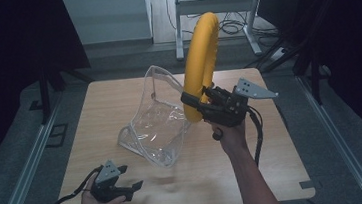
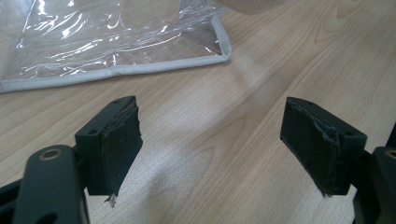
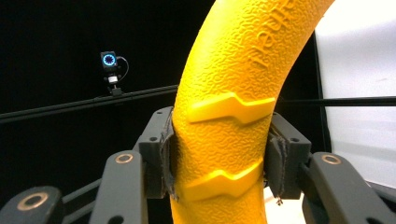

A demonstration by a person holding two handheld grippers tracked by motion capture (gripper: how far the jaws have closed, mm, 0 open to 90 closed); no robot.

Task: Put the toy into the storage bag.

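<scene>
The right gripper (image 1: 200, 101) clamps the yellow ring (image 1: 200, 60) and holds it upright above the table (image 1: 276, 173), just beside the clear bag (image 1: 155, 119). The left gripper (image 1: 127, 187) rests near the bag's corner, jaws spread and empty. Bagging the ring looks underway; next, the left probably must hold the bag's mouth open.

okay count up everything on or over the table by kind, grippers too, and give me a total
Yellow curved foam tube: 1
Clear plastic bag with grey trim: 1
Handheld grippers: 2, the left gripper and the right gripper
Total: 4
</scene>
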